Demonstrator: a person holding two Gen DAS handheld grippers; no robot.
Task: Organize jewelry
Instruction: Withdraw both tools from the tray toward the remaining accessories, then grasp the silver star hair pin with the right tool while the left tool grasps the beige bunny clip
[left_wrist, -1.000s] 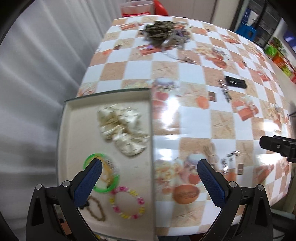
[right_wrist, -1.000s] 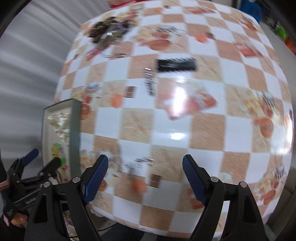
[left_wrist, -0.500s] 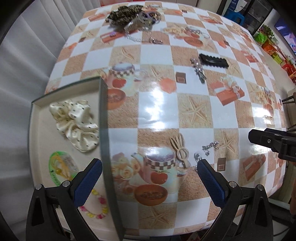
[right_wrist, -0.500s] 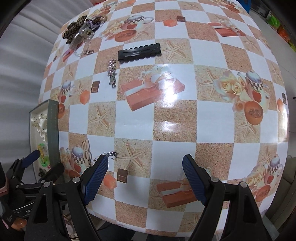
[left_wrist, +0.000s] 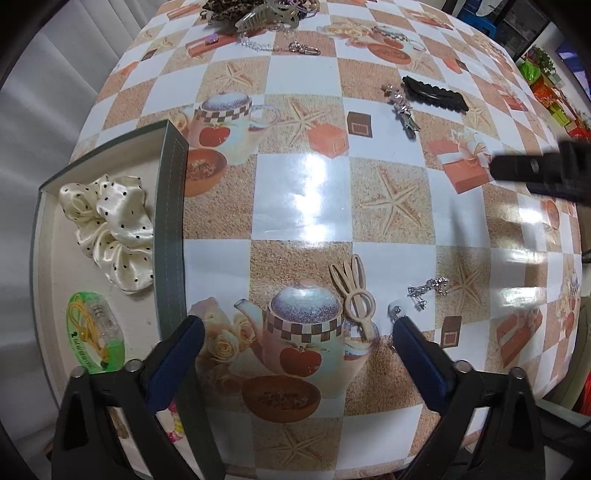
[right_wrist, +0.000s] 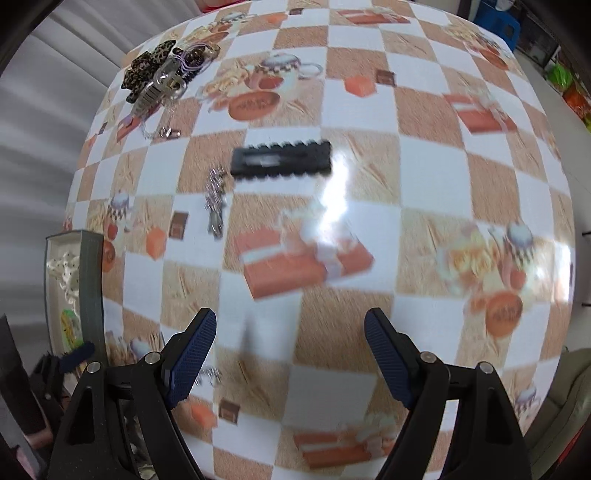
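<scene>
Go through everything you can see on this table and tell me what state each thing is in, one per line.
Left gripper: open, empty, above the table.
Right gripper: open, empty.
Green-rimmed tray: uncovered, partly filled.
Cream polka-dot satin scrunchie: in the tray.
Green translucent bangle: flat in the tray.
Beige plastic hair clip: loose on the table.
Black scalloped hair clip: flat on the table.
Small silver chain: loose on the table.

Beige hair clip (left_wrist: 352, 295) beside silver chain (left_wrist: 428, 290)
</scene>
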